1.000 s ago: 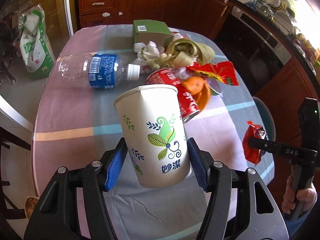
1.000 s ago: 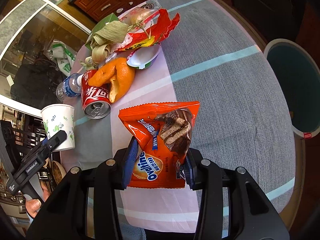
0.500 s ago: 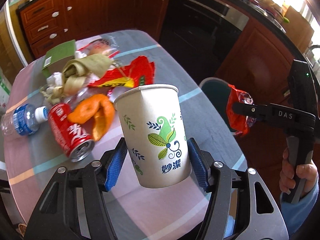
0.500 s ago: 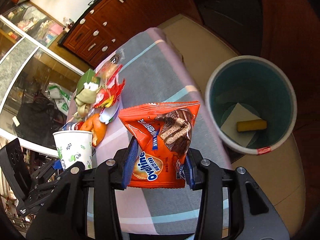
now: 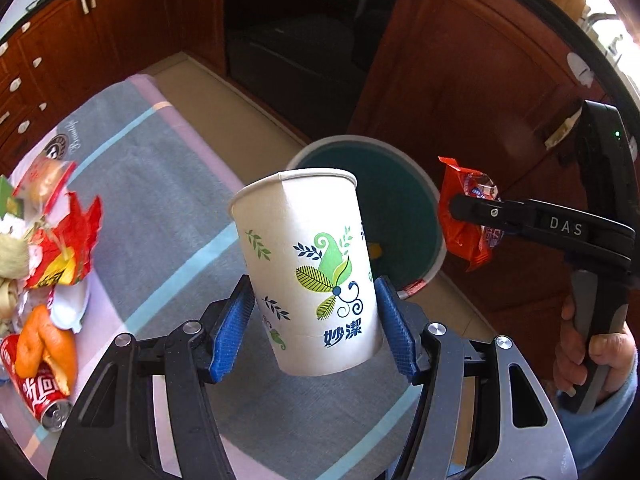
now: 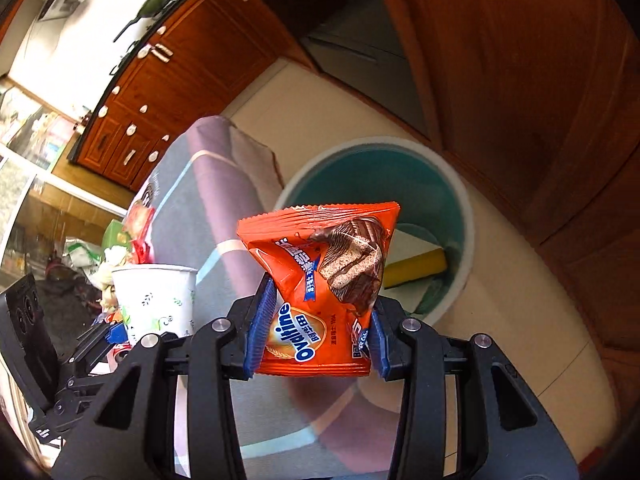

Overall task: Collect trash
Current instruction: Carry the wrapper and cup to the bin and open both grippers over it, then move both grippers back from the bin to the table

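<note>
The left gripper (image 5: 316, 322) clamps a paper cup (image 5: 308, 268), the right gripper (image 6: 316, 334) a snack bag (image 6: 320, 280), both above the bin (image 6: 466, 216). Only the right view shows a yellow thing (image 6: 416, 266) inside the bin; only the left shows a can (image 5: 38, 392) on the table (image 5: 168, 208).

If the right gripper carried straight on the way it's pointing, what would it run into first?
Probably the teal trash bin on the floor. The right gripper, shut on the orange snack packet, aims down toward the bin's open mouth past the table edge. Nothing shows in between, though depth is hard to judge.
</note>
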The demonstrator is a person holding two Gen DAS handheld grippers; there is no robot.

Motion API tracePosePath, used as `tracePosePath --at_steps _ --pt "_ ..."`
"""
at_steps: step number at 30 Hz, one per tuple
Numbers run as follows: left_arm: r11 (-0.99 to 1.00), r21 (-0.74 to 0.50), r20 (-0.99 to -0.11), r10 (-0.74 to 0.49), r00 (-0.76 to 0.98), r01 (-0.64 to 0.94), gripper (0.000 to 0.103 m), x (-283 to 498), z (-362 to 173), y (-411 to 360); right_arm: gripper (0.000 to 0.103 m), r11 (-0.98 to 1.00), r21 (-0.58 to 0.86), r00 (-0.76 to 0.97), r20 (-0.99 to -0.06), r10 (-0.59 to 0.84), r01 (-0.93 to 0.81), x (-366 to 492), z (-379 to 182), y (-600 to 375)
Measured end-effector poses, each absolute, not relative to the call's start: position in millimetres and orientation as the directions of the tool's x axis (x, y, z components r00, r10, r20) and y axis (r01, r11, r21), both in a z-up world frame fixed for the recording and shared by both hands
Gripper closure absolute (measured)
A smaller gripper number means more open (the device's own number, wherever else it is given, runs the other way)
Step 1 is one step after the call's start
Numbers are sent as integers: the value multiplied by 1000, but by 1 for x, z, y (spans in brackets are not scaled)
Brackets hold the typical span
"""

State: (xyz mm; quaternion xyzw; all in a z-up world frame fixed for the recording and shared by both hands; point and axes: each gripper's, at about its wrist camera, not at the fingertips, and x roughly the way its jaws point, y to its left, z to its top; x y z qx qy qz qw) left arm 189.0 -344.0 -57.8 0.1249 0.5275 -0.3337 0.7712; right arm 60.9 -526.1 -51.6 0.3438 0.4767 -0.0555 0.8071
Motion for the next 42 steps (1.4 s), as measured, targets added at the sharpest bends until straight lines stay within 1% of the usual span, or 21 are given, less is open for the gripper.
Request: tracePosePath --at_steps 5,11,12,13,17,22,23,25,26,27,36,42 --pt "715 -167 -913 -372 168 679 39 197 -78 -384 63 735 500 534 -816 223 457 61 -61 -546" --pt "709 -173 -931 -344 122 684 37 212 -104 -403 63 722 494 523 -825 213 485 63 -73 -559" --pt "711 -172 -933 -339 119 682 33 215 -107 -403 63 720 494 520 -827 214 488 65 -75 -560" --pt "714 -171 -934 -337 120 679 32 218 -109 -403 63 718 494 517 -828 216 491 65 -77 -561" --pt "732 -161 -938 -322 128 661 19 225 -114 -397 62 716 489 505 -835 219 498 70 -83 -562" --pt "747 -134 -940 -304 156 651 11 227 -114 -384 61 721 483 493 -841 224 496 76 -88 -558" --pt "748 -132 -940 -303 158 650 10 227 -113 -380 59 723 482 490 -842 225 496 78 -88 -556" --pt "752 -132 -941 -300 157 646 7 226 -111 -380 49 723 482 489 -842 226 495 81 -89 -553" --pt "754 -135 -941 -301 155 643 7 226 -110 -377 35 720 485 490 -841 228 497 80 -89 -554" --pt "755 -138 -940 -303 154 641 6 226 -110 -375 28 717 487 494 -839 227 498 82 -89 -552" --pt "775 -148 -942 -300 152 614 4 215 -106 -345 18 713 461 450 -864 226 528 87 -93 -534" --pt "789 -160 -940 -306 153 593 4 208 -102 -318 18 717 444 417 -879 232 538 86 -95 -519"
